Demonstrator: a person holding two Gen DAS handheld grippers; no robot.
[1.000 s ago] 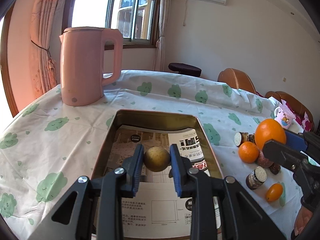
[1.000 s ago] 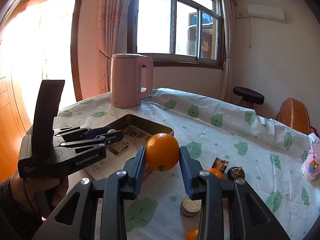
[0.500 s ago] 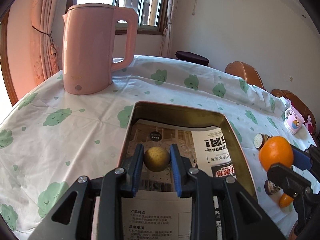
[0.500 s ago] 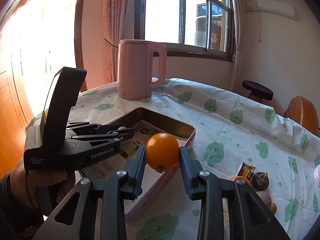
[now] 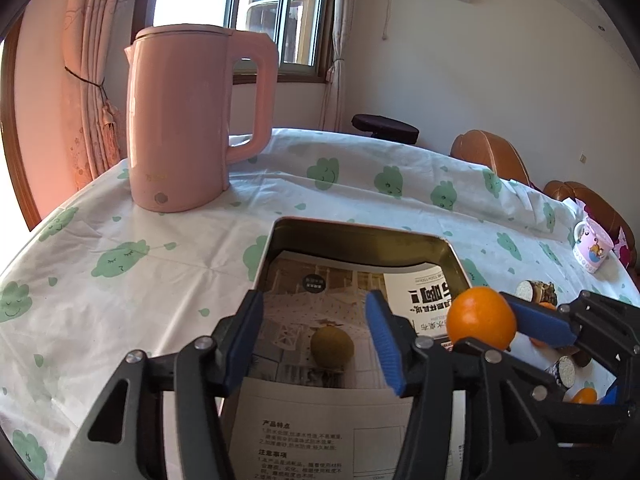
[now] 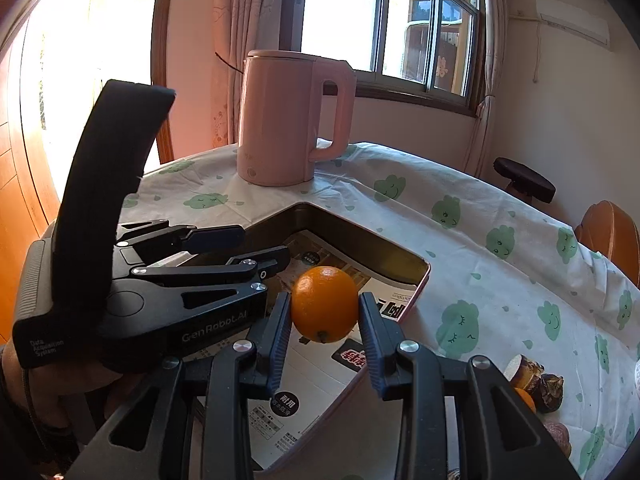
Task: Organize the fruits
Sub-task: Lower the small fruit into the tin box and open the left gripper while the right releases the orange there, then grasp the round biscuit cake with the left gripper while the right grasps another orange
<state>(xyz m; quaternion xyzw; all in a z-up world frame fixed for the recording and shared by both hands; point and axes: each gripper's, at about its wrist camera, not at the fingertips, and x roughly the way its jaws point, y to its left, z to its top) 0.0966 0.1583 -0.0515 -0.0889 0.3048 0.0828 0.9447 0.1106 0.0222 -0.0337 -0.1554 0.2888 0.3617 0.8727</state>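
1. I see the table (image 5: 120, 264) under a cloud-print cloth, with a pink kettle (image 5: 180, 120) at the far left.
2. The tin tray (image 5: 360, 236), lined with printed paper, sits near me.
3. My left gripper (image 5: 316, 340) has its fingers spread wide and empty; the small yellow-green fruit (image 5: 332, 347) lies between them on the tray's paper.
4. My right gripper (image 6: 324, 328) has its fingers clamped on the orange (image 6: 324, 304), held above the tray's right part.
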